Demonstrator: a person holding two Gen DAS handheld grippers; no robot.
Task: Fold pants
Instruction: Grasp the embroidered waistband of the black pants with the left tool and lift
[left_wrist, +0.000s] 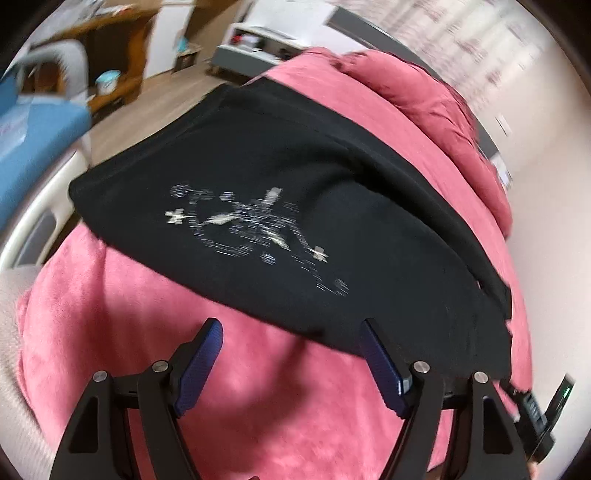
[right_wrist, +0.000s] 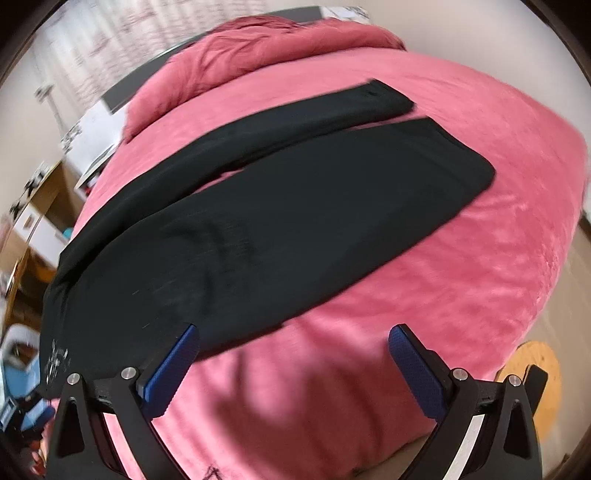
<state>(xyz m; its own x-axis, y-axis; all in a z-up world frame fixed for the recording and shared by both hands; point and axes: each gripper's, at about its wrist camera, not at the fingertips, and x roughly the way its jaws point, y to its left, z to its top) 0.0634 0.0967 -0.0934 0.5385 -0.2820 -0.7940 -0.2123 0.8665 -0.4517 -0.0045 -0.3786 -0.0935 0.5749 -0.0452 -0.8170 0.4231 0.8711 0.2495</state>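
Note:
Black pants (left_wrist: 280, 206) lie spread flat on a pink blanket (left_wrist: 110, 295) over a bed. A silver printed design (left_wrist: 251, 229) marks the waist end. In the right wrist view the pants (right_wrist: 280, 221) stretch away with the two legs side by side, the far leg (right_wrist: 295, 114) narrower. My left gripper (left_wrist: 291, 332) is open and empty, its right fingertip at the pants' near edge. My right gripper (right_wrist: 295, 339) is open and empty, its left fingertip at the pants' near edge.
A bunched pink duvet (right_wrist: 258, 44) lies at the head of the bed. Wooden furniture (left_wrist: 122, 55), a blue cushion (left_wrist: 33, 140) and wood floor (left_wrist: 166, 92) lie to the left. A round wooden piece (right_wrist: 535, 369) stands by the right bed edge.

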